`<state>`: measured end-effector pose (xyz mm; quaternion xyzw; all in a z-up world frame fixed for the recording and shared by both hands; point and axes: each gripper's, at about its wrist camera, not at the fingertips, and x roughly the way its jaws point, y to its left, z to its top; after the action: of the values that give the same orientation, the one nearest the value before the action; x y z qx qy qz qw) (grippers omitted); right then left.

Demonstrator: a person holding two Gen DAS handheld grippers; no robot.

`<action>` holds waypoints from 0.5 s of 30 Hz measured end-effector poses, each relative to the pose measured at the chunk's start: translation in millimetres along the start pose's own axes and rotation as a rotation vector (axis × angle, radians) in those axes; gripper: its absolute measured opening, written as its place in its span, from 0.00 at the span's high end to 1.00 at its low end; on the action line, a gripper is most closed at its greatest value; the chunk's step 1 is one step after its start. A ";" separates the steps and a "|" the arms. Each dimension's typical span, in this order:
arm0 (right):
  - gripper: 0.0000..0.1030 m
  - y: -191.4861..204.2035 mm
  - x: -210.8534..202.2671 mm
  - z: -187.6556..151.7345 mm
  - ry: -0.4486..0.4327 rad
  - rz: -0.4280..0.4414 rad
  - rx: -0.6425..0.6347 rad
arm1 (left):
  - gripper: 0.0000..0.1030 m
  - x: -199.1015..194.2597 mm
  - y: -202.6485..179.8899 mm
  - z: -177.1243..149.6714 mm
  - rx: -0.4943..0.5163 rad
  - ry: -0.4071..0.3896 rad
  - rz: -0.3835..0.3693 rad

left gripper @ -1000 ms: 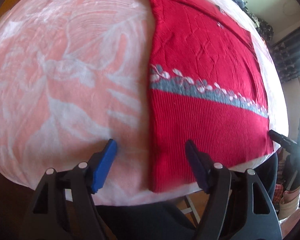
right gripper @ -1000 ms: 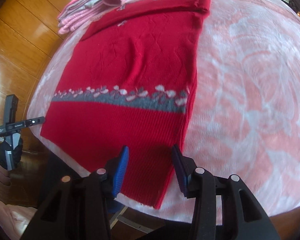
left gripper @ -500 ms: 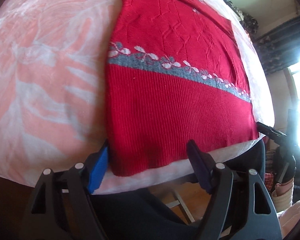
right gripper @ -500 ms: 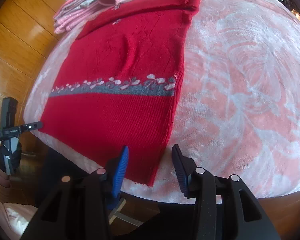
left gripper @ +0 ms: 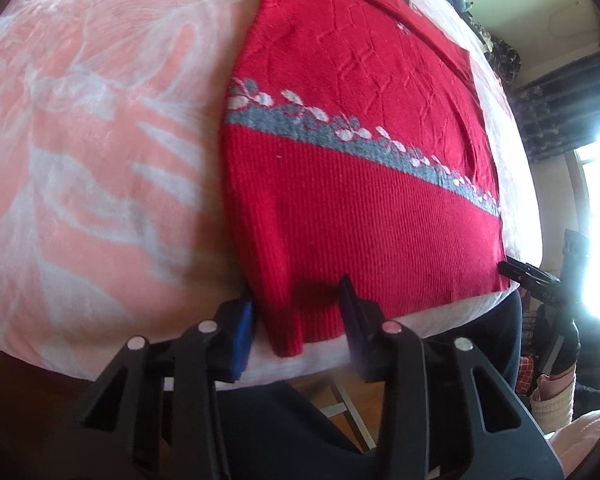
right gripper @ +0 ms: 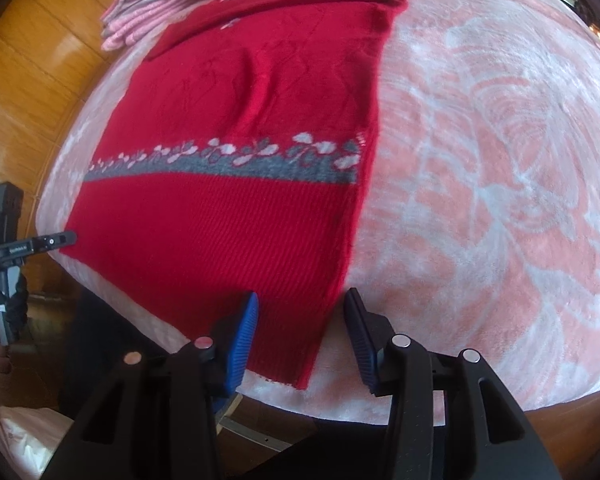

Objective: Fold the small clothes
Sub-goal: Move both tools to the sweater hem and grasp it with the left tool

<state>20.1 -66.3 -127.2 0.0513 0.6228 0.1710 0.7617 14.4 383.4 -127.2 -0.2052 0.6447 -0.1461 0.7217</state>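
Now, change: since a second ago both grippers have been brought in onto the hem corners of the red sweater (left gripper: 360,184); earlier the left gripper (left gripper: 296,320) straddled bare cover beside the garment.
Left fingers: held apart, with the near-left hem corner lying between them at lower centre of the left view; nothing is clamped yet.
Right fingers: also apart on the right gripper (right gripper: 300,332), the near-right hem corner set between them at lower centre of the right view.
Meaning for the task: a two-corner pinch of the hem is judged to be set up, with a fold away toward the collar likely.
Garment: spread flat on the pink-and-white cover (right gripper: 480,180) of the desk, grey flowered band across its middle.
Edges: the hem lies just beside the near desk edge, so little margin is left there.
Open room: a broad stretch of bare cover is seen beside the sweater; the pink folded clothes (right gripper: 152,12) at upper left of the right view crowd the collar end.
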 end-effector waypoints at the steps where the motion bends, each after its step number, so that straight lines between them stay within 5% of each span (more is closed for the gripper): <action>1: 0.60 3.5 1.2 -0.3 -0.001 -0.004 -0.008 | 0.73 1.3 -1.3 0.0 0.004 -0.001 0.012; 7: 0.92 -3.7 2.3 0.2 -0.004 0.071 0.040 | 0.93 -1.9 9.2 1.4 -0.084 -0.011 -0.036; 15: 0.94 -18.6 -21.1 5.4 -0.064 0.236 0.106 | 0.93 -30.8 -10.0 8.9 -0.052 -0.089 -0.132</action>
<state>25.4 -89.9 -111.9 0.1699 0.5961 0.2246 0.7519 19.9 390.3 -94.8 -0.2722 0.6005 -0.1676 0.7330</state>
